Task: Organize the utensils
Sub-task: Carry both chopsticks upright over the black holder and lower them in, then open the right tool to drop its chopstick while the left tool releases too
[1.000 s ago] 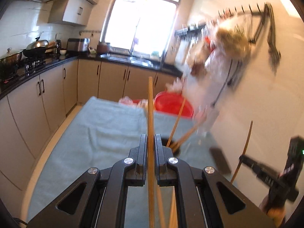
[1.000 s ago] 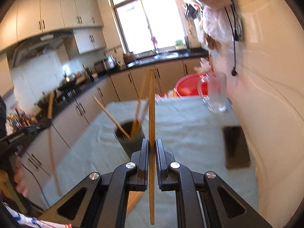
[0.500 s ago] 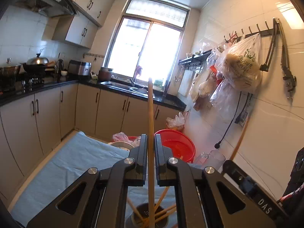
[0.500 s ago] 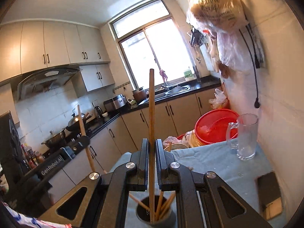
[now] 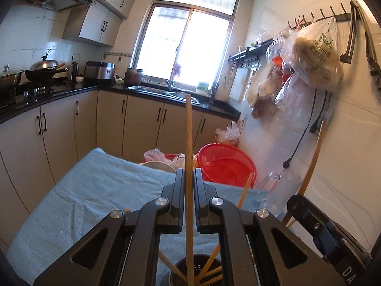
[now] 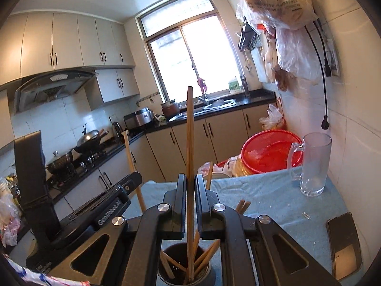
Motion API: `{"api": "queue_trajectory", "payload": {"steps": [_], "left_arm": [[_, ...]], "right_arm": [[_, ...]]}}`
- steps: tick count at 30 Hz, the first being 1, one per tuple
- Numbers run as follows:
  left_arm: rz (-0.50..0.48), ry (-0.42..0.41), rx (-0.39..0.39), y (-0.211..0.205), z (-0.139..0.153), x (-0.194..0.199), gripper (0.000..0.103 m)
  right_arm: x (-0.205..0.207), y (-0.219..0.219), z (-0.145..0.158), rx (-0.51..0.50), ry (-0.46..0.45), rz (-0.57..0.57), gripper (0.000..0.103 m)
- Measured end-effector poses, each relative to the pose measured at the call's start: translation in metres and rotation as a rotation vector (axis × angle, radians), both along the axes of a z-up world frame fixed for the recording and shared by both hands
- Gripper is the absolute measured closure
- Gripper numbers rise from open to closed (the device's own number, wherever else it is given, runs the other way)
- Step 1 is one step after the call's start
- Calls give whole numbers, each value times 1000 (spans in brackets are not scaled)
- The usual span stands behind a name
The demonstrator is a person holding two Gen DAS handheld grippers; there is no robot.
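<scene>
My left gripper (image 5: 189,178) is shut on a wooden chopstick (image 5: 188,143) held upright, its lower end down in the dark utensil holder (image 5: 190,274). My right gripper (image 6: 189,186) is shut on another wooden chopstick (image 6: 189,131), also upright with its lower end inside the same holder (image 6: 183,269). Several chopsticks lean in the holder. Each gripper shows at the edge of the other's view: the right one (image 5: 321,233) and the left one (image 6: 95,217), each with its chopstick.
The holder stands on a table under a blue cloth (image 5: 95,190). A glass mug (image 6: 314,164), a red basket (image 6: 269,152) and a dark phone (image 6: 343,243) are on the table's right side by the tiled wall. Kitchen counters run behind and left.
Both grippers have tilted from looking down at the table to upright over the holder, bringing the lower ends of their chopsticks into it. Both stay shut.
</scene>
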State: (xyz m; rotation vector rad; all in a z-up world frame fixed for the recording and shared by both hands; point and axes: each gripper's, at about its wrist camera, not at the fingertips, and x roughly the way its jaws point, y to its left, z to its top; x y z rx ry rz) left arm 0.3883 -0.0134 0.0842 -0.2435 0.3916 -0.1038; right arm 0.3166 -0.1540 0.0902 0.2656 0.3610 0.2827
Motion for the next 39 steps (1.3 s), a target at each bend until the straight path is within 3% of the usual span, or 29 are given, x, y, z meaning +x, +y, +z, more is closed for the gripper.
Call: {"api": "queue_trajectory", "payload": {"steps": [8,10,12,13,20,23,25,26,28,32,36,39], "left_arm": [[6,35,-6,4,-6,-7,96],[6,35,-1,6,-4,-12,91],[13,31,-2,7,-1,-19,81],[18,27,-7,9,1,-24,76],[37,-3,-30,28,21,-72,73],[72,-15,-19,39,25,-100,65],[91,4,-10,44,20,-116,45],[96,29,-12,47,12,-124,40],[86,85,-15,49,-5,-132,36],[4,264,29,39,-56,-134,36],[-91,386,136,14,-99,-130,36],[-138,459,215,-5,-125,-123,36]], "right_arm": [[-3,9,-13,-35,38,5,94],[-6,12,-13,-46,36,10,89],[-9,13,-12,-52,35,14,73],[-10,13,-11,-52,34,9,71],[-34,1,9,-34,7,-9,69],[-57,-9,19,-38,-20,-32,58],[-74,-15,21,-40,-25,-46,50],[-83,-19,19,-42,-15,-51,46],[-98,-26,8,-41,29,-46,42],[-109,-35,-50,-75,238,7,41],[-117,-37,-109,-99,442,69,52],[-121,-37,-133,-88,510,100,61]]}}
